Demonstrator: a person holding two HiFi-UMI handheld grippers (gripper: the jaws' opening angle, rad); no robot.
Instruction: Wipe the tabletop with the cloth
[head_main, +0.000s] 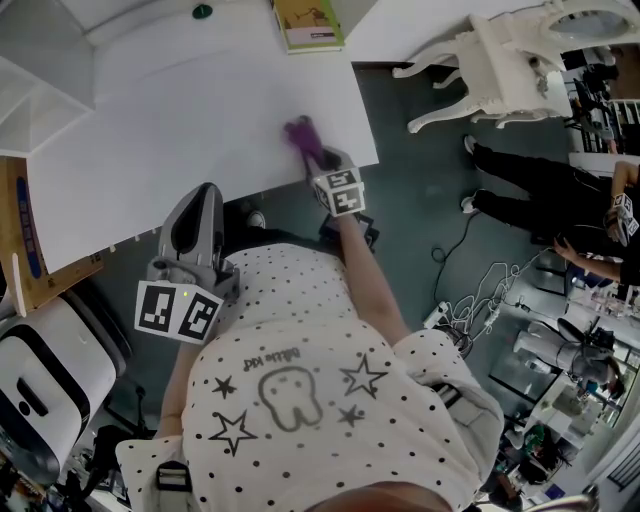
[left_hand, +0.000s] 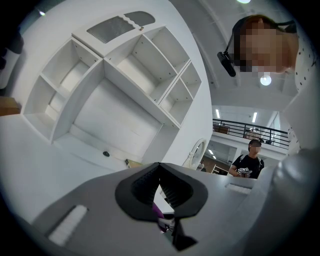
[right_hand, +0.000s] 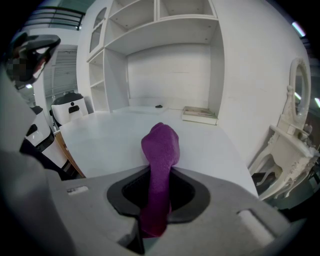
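While the left gripper (head_main: 207, 195) hangs at 8 o'clock, just off the near edge of the tabletop (head_main: 180, 110), its jaws stand together with nothing between them. At 12 o'clock, the right gripper (head_main: 322, 165) holds its jaws clamped on the purple cloth (head_main: 302, 135), which extends over the tabletop's near right corner.

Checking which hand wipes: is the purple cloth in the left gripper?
No, the purple cloth sits clamped between the right gripper's jaws.
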